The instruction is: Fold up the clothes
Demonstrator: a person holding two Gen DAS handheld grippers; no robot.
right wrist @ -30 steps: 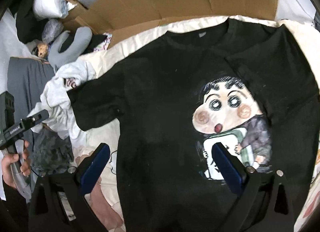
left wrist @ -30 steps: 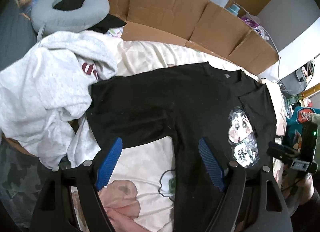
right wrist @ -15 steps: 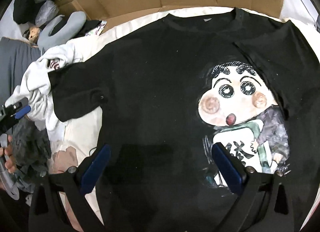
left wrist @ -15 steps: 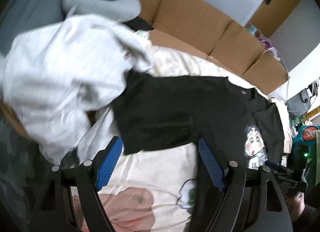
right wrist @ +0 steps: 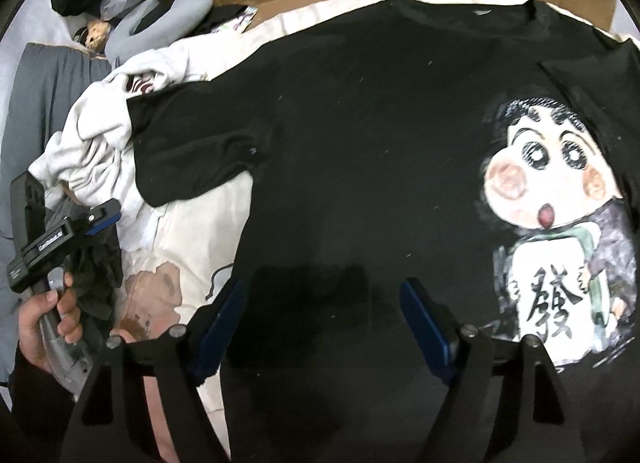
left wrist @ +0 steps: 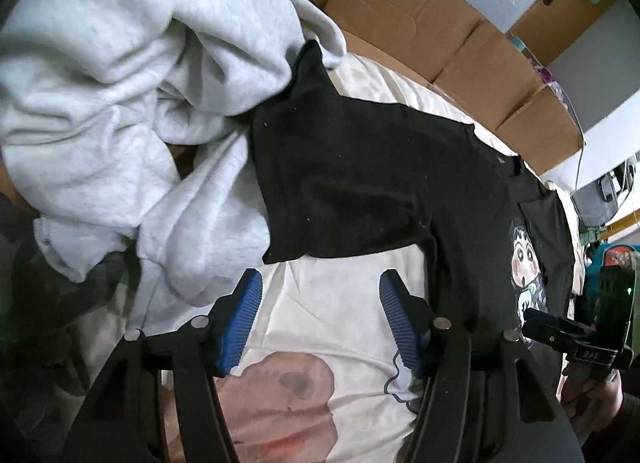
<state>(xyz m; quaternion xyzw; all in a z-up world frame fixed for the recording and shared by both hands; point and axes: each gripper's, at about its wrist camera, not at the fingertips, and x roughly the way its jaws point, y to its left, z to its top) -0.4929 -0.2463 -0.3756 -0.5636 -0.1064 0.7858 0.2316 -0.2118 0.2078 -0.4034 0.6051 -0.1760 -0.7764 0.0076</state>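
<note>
A: Where's the black cartoon-print T-shirt point(right wrist: 360, 167)?
B: Flat on the cream printed bedsheet point(left wrist: 340, 303), its sleeve reaching toward ten o'clock against the crumpled pale-grey sweatshirt point(left wrist: 132, 111).
A: And the left gripper point(left wrist: 320, 315)?
B: Part-way apart, jaws just been closing, holding nothing (only sheet below, sleeve hem at twelve o'clock).
A: The right gripper point(right wrist: 320, 323)?
B: Also narrowing, still agape above the shirt body, pads not pressing cloth; the print sits at three o'clock.

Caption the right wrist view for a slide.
Right gripper, open, above a flat black cartoon-print T-shirt on the bed.
</note>
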